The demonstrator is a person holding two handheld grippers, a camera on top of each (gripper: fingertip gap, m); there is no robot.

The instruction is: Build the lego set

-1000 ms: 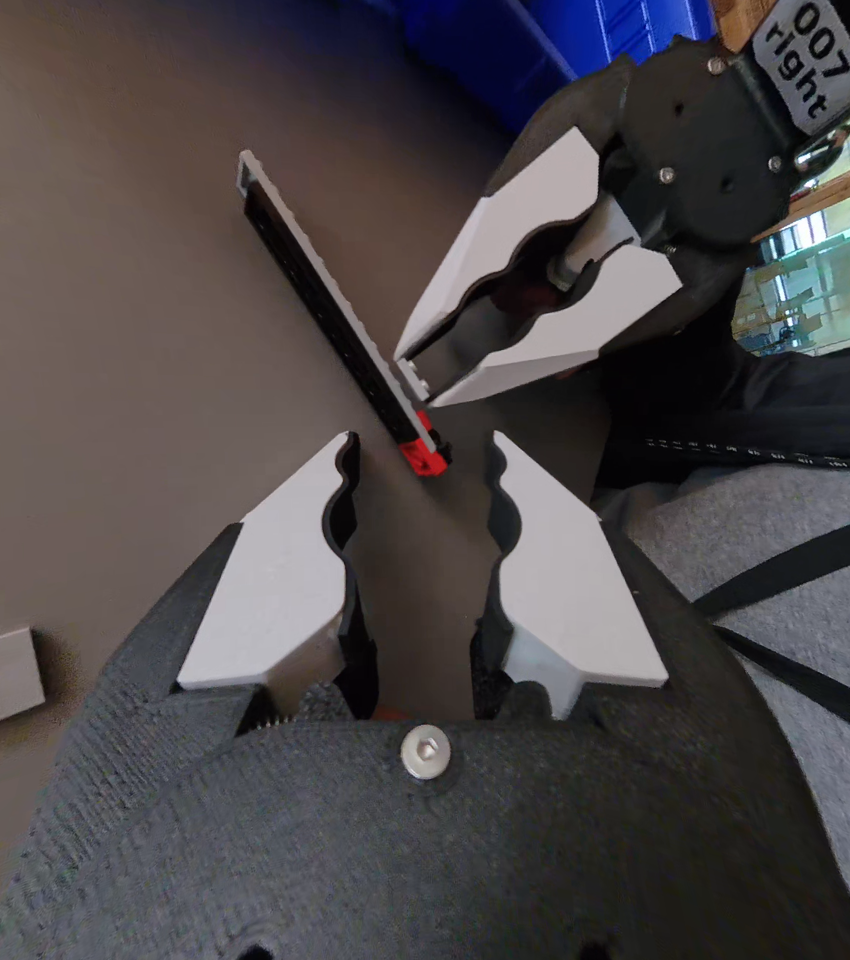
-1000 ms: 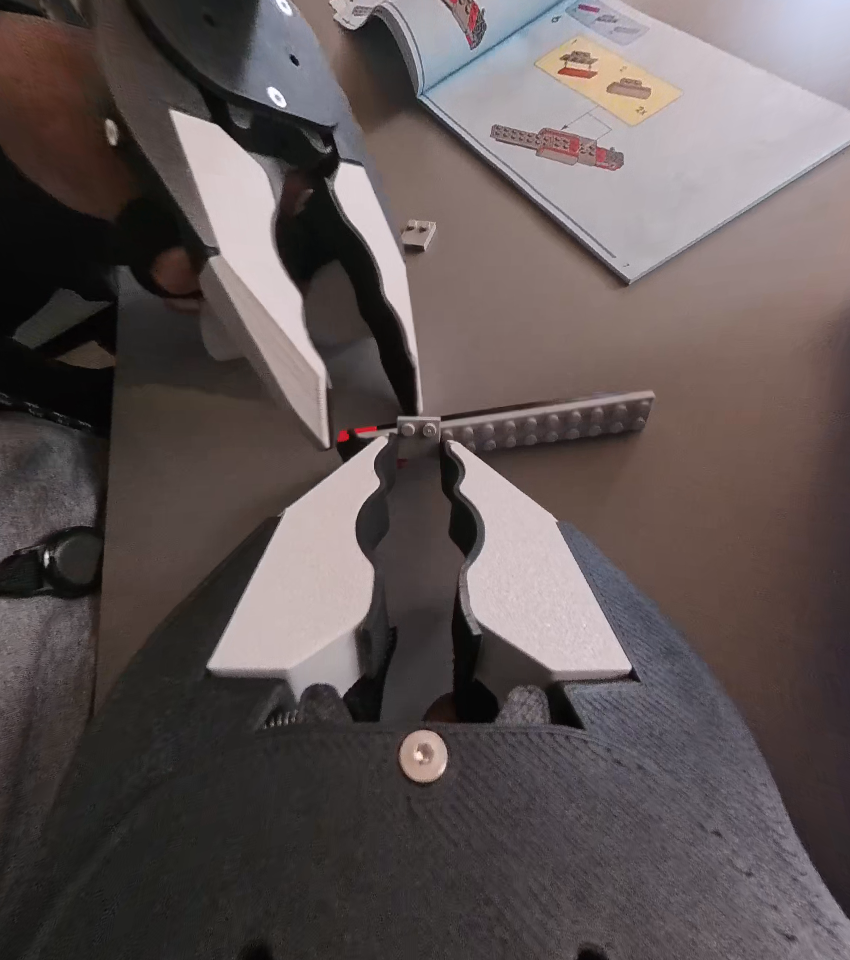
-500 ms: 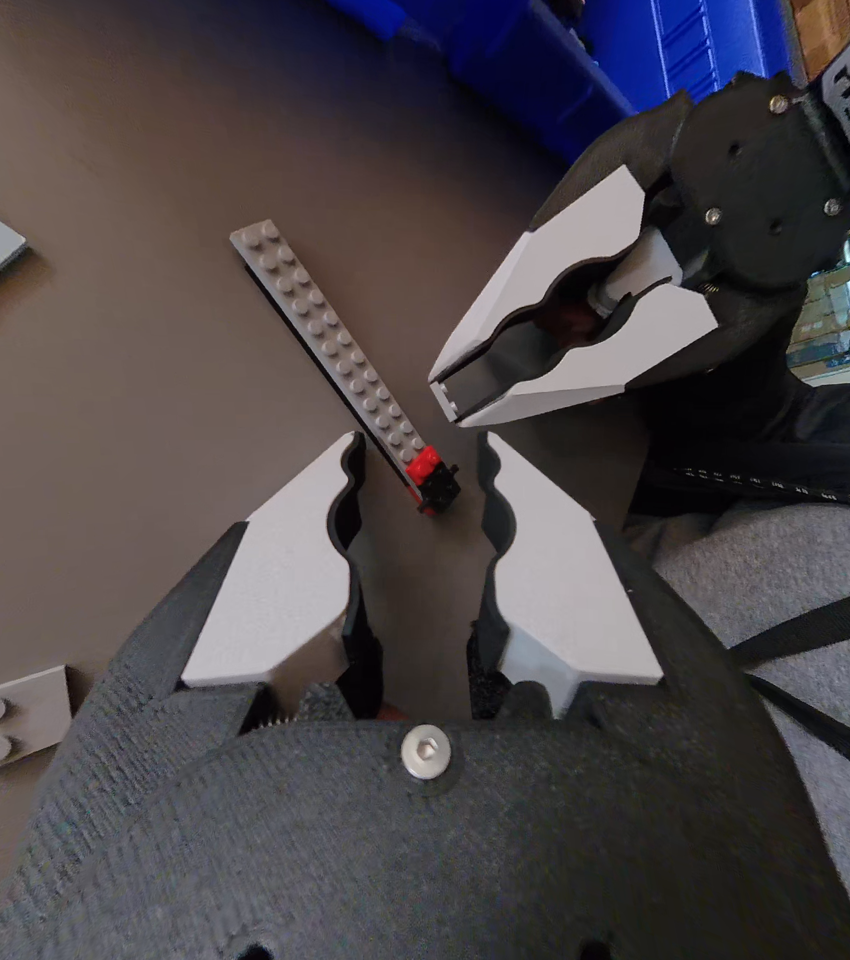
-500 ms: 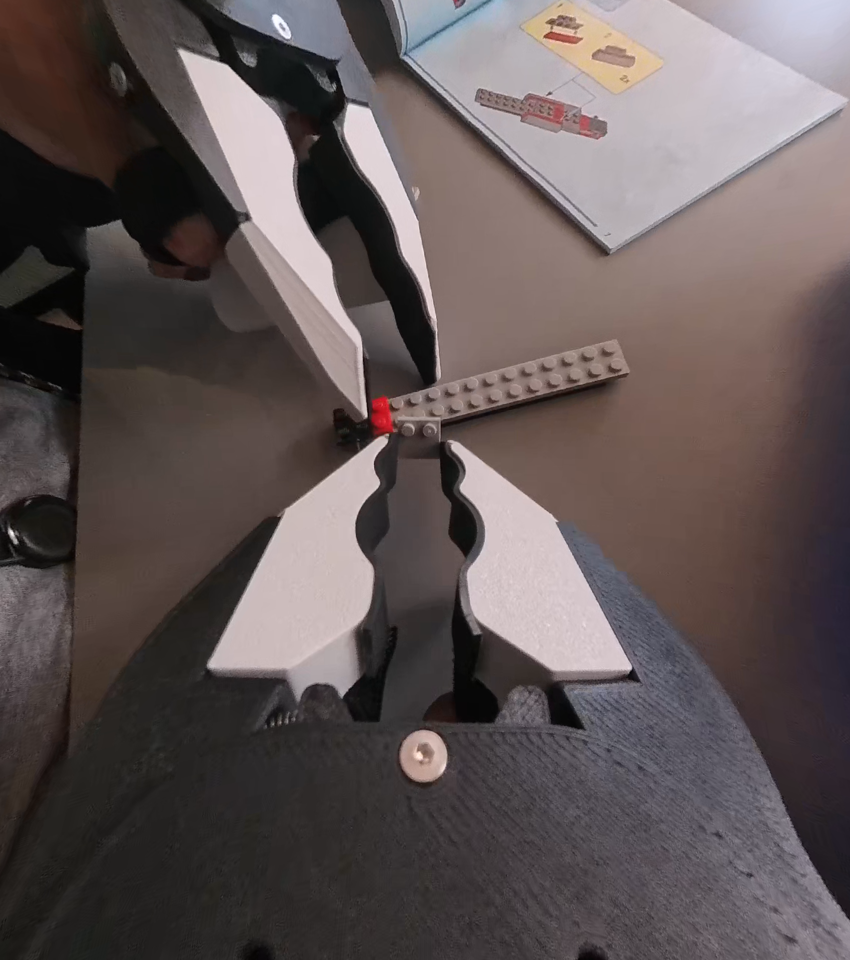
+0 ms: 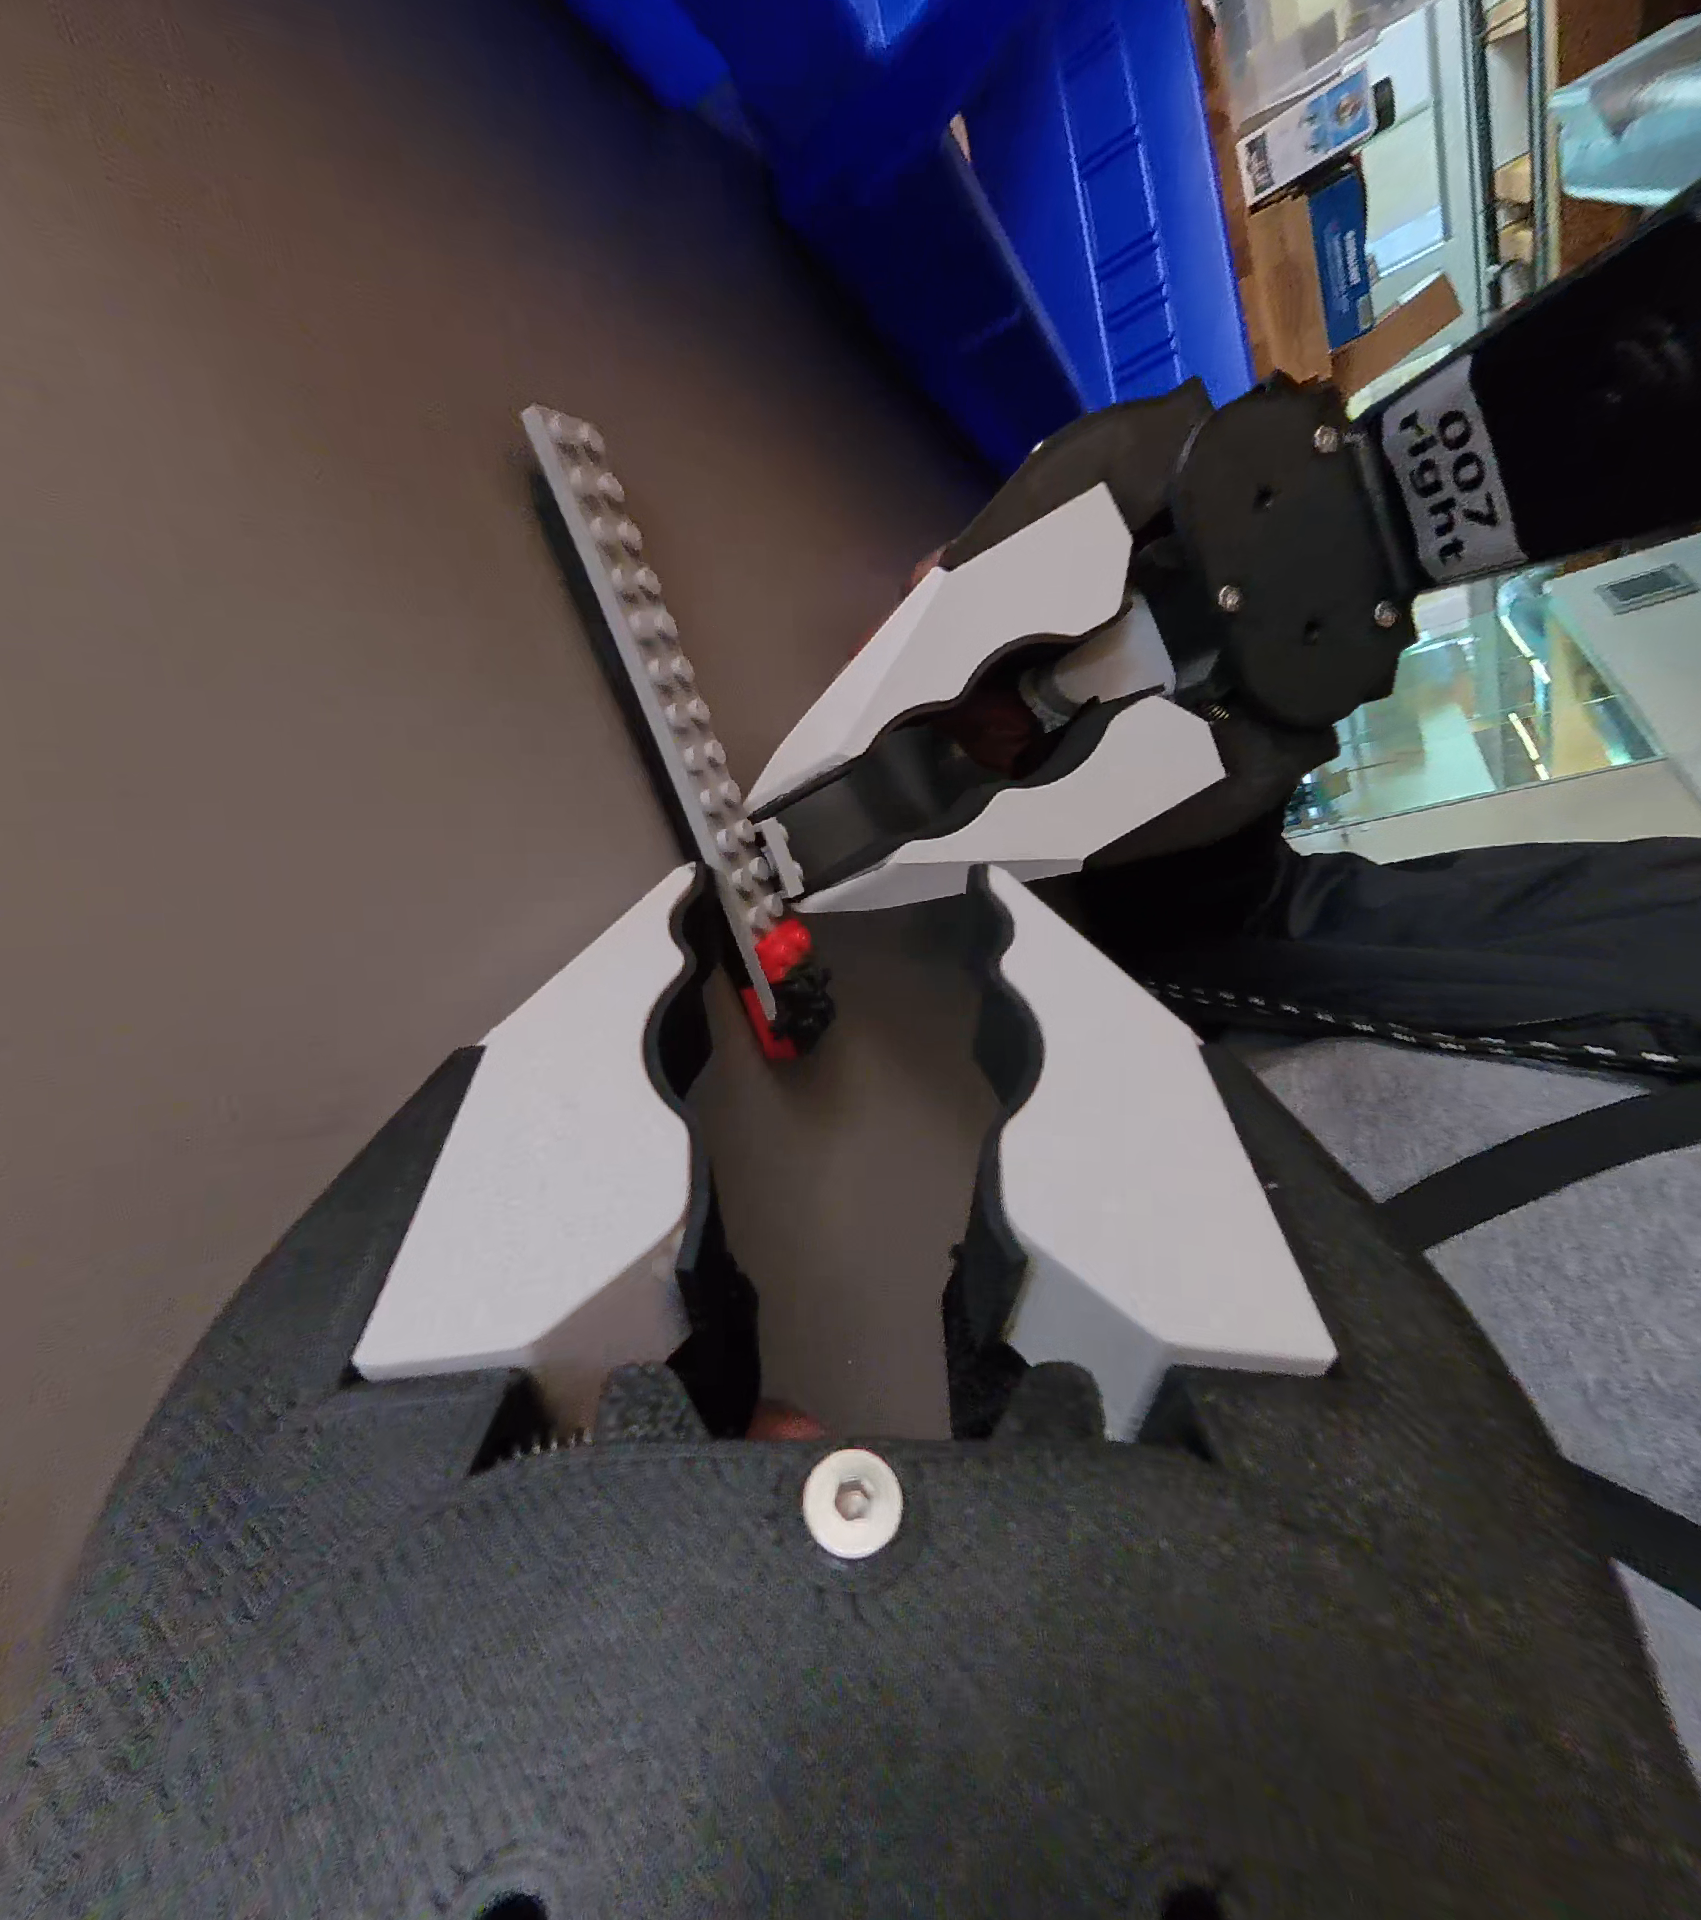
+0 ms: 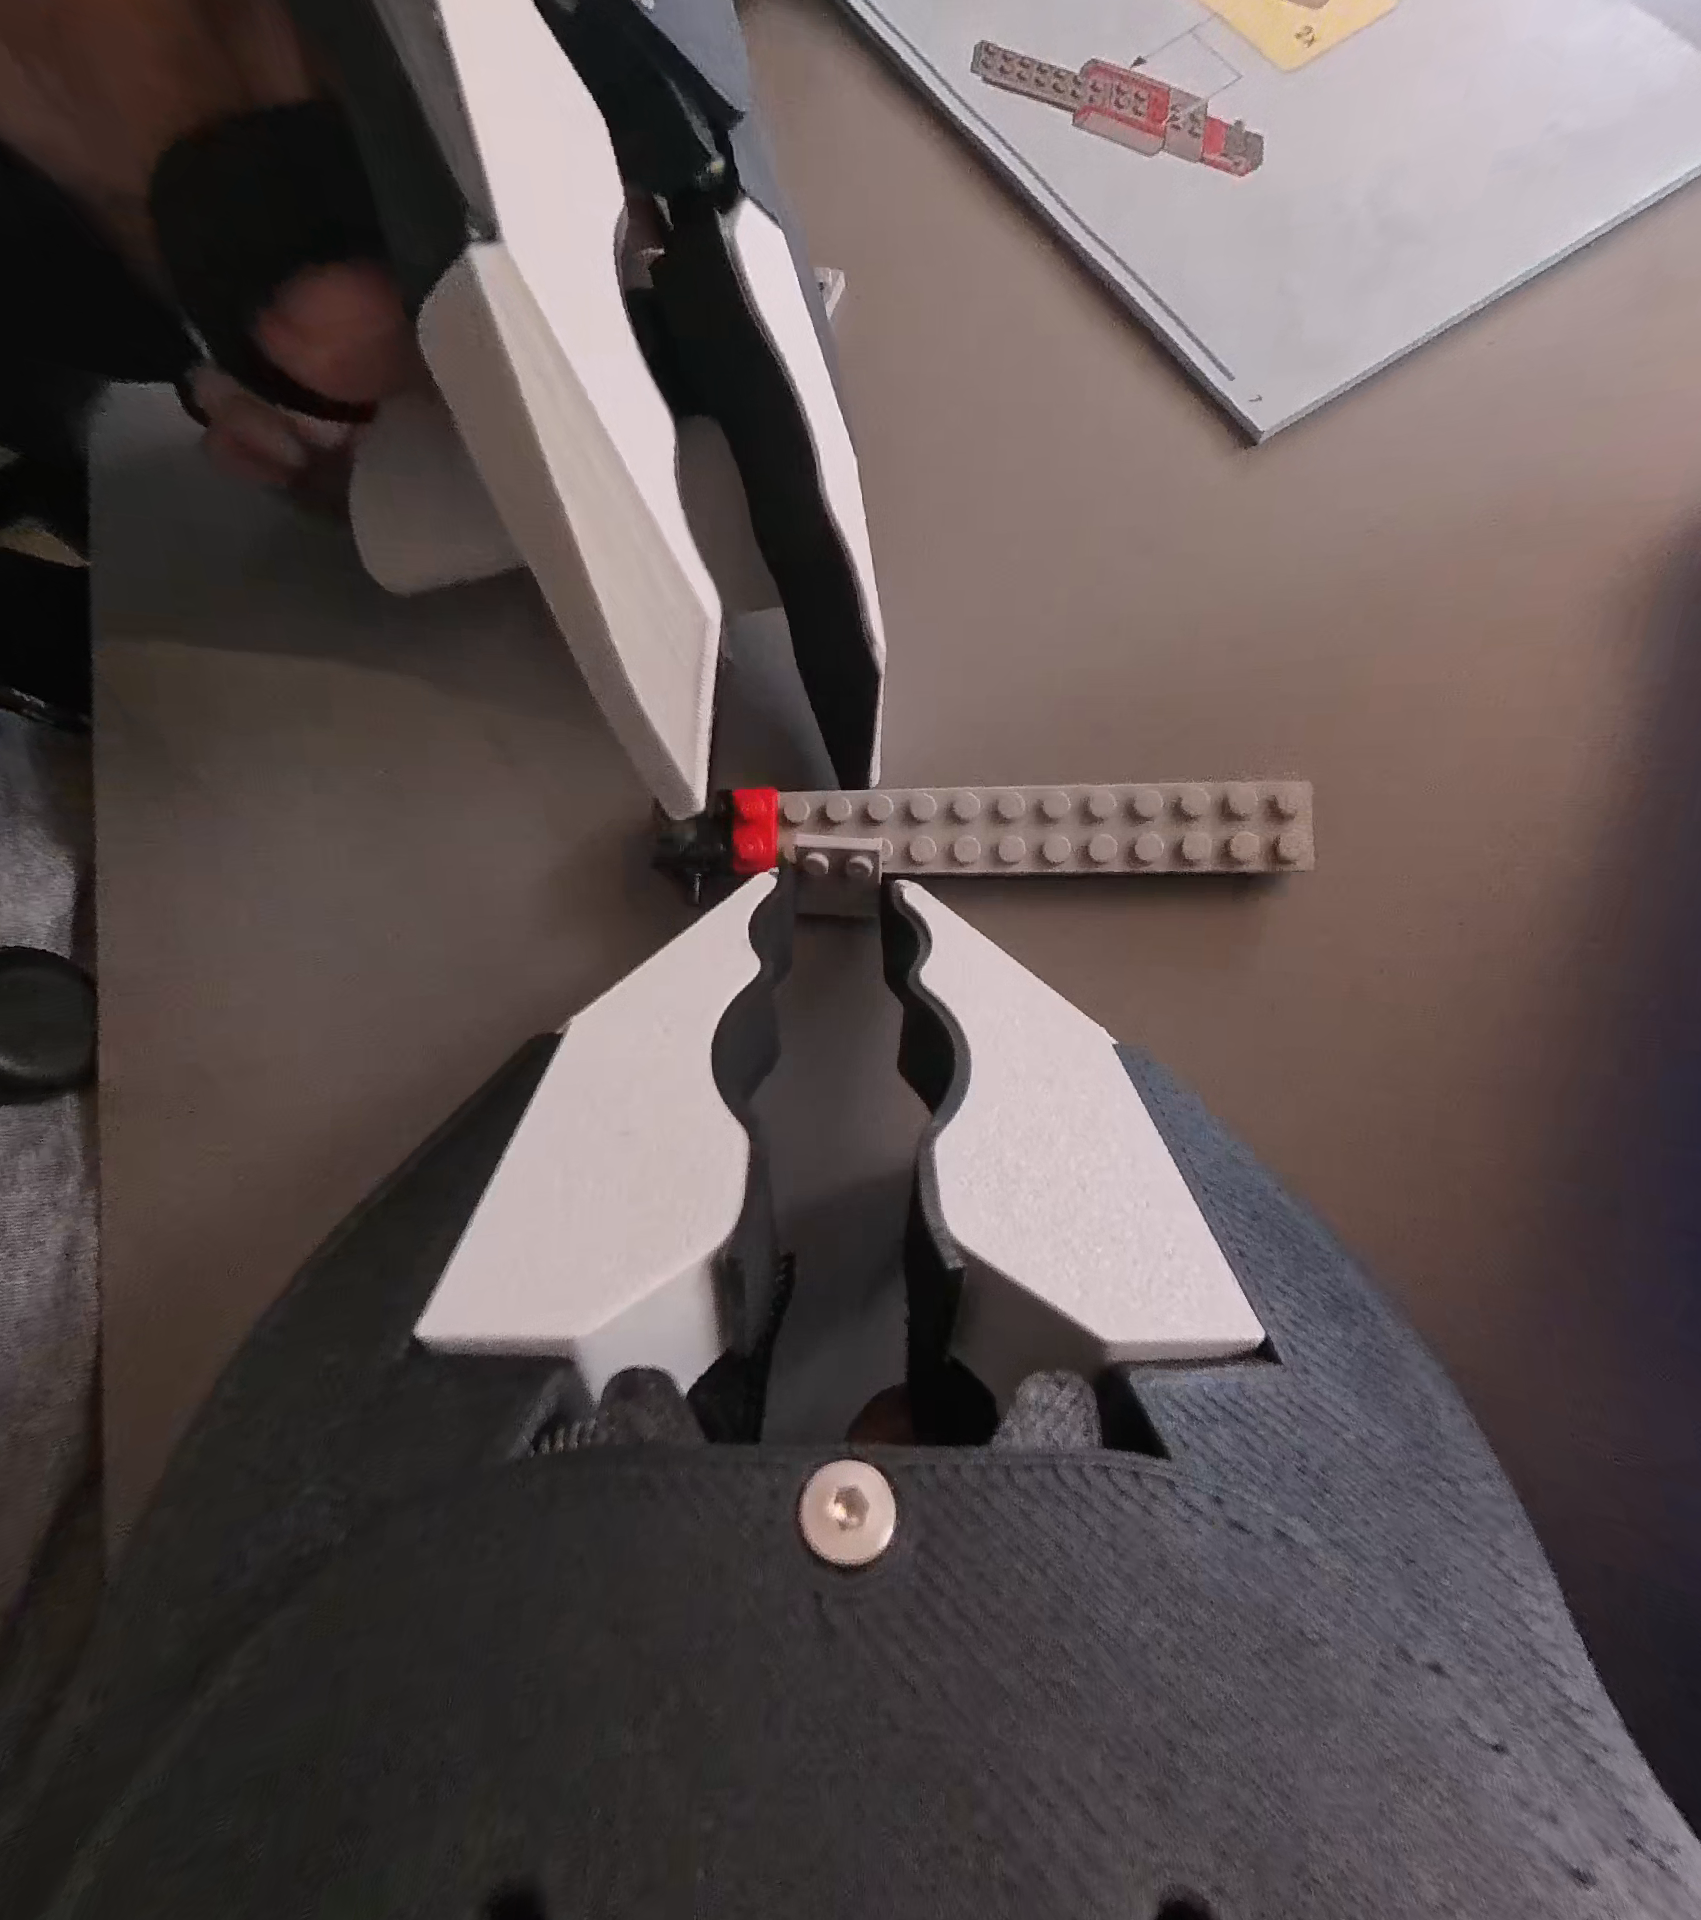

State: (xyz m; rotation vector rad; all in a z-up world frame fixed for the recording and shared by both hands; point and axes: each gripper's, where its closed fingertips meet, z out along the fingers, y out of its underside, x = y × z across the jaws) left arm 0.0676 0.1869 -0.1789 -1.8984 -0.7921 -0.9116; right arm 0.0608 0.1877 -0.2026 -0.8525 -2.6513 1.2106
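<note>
Both grippers meet at the red-tipped end of the long grey studded plate [image 6: 1038,835], which lies flat on the brown table [image 6: 1345,644] below the open instruction booklet [image 6: 1365,208]. The likely trouble: the small grey plate [image 6: 835,865] could land a stud off or tilt, because the long plate is unclamped and would slide or pivot under a push; the red brick [image 6: 754,827] and black piece [image 6: 690,840] might also pop loose. The right gripper [image 6: 833,894] is clenched on the small grey plate, holding it over the long plate's near stud row beside the red brick. The left gripper [image 5: 835,888] is spread wide and grasps nothing, its fingers straddling that end; one fingertip [image 5: 664,914] seems to touch the plate's edge.
</note>
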